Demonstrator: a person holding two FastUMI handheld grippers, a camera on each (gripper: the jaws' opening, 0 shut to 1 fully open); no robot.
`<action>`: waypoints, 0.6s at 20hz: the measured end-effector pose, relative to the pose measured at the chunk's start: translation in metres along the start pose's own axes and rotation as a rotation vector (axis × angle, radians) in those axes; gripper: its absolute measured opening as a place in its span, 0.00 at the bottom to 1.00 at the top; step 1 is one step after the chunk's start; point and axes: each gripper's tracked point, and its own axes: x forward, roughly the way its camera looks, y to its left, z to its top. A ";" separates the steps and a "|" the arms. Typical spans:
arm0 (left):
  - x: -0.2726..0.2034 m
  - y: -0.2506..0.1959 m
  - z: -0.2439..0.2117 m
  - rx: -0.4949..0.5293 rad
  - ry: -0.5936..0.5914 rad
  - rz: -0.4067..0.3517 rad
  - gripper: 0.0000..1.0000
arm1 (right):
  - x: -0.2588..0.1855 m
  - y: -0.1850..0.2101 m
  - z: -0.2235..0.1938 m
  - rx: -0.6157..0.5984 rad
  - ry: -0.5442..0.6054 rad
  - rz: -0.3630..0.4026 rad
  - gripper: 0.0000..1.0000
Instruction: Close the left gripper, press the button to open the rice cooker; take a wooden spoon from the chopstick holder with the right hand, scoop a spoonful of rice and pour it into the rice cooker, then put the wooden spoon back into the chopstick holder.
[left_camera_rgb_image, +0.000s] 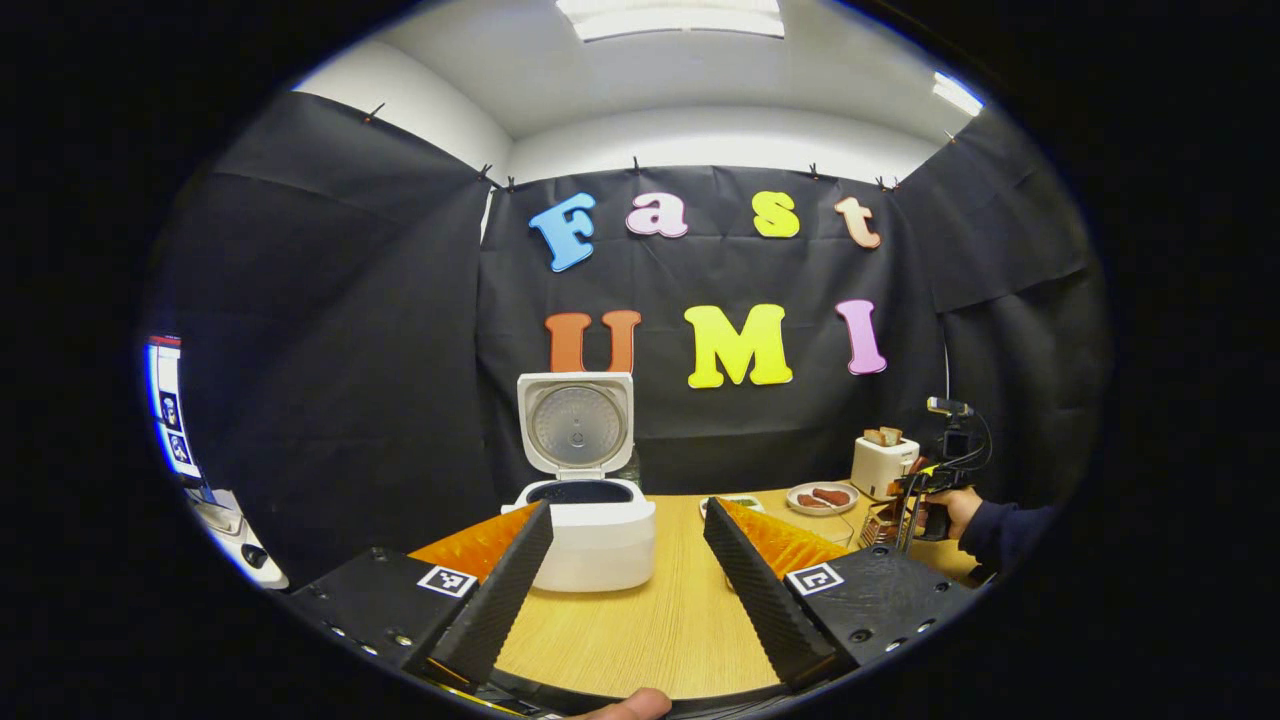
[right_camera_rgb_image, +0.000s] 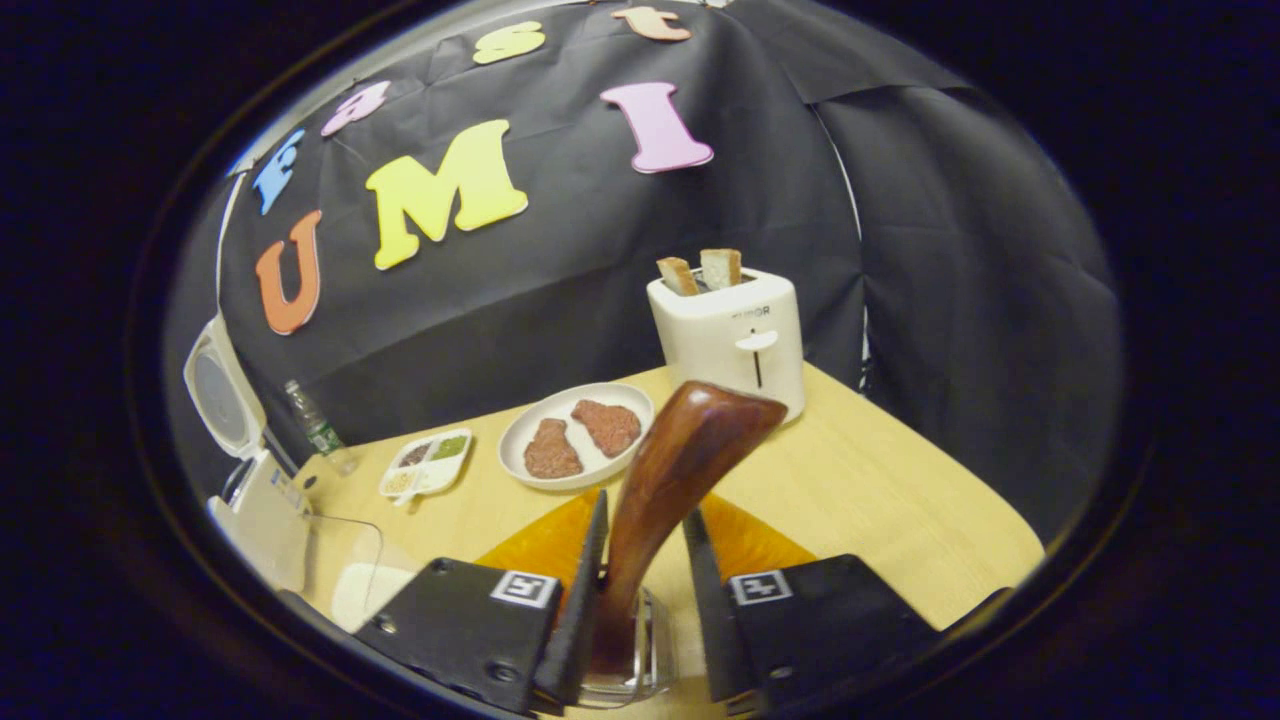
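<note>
The white rice cooker (left_camera_rgb_image: 595, 545) stands on the wooden table with its lid (left_camera_rgb_image: 575, 422) raised upright. My left gripper (left_camera_rgb_image: 628, 505) hovers open in front of it, fingers wide apart, nothing between them. Farther right, a hand holds my right gripper (left_camera_rgb_image: 925, 485). In the right gripper view, the dark wooden spoon (right_camera_rgb_image: 680, 450) rises out of a clear glass chopstick holder (right_camera_rgb_image: 640, 650). My right gripper (right_camera_rgb_image: 647, 505) has one finger on each side of the spoon; they are close to it, with a small gap showing. A clear container with white rice (right_camera_rgb_image: 345, 560) sits beside the cooker (right_camera_rgb_image: 265, 510).
A white toaster (right_camera_rgb_image: 735, 335) with two bread slices stands at the back right. In front of it lie a plate with two meat patties (right_camera_rgb_image: 575, 435) and a small divided dish (right_camera_rgb_image: 425, 462). A plastic bottle (right_camera_rgb_image: 315, 420) stands by the wall.
</note>
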 end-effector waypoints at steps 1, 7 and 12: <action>-0.003 -0.002 -0.002 -0.002 0.003 -0.005 0.97 | -0.006 0.008 0.000 0.036 -0.011 0.028 0.35; -0.010 -0.001 -0.009 -0.017 0.018 -0.026 0.97 | -0.045 0.034 0.044 -0.064 -0.135 0.056 0.17; -0.018 0.008 -0.008 -0.044 0.009 -0.015 0.97 | -0.088 0.075 0.078 -0.157 -0.233 0.101 0.17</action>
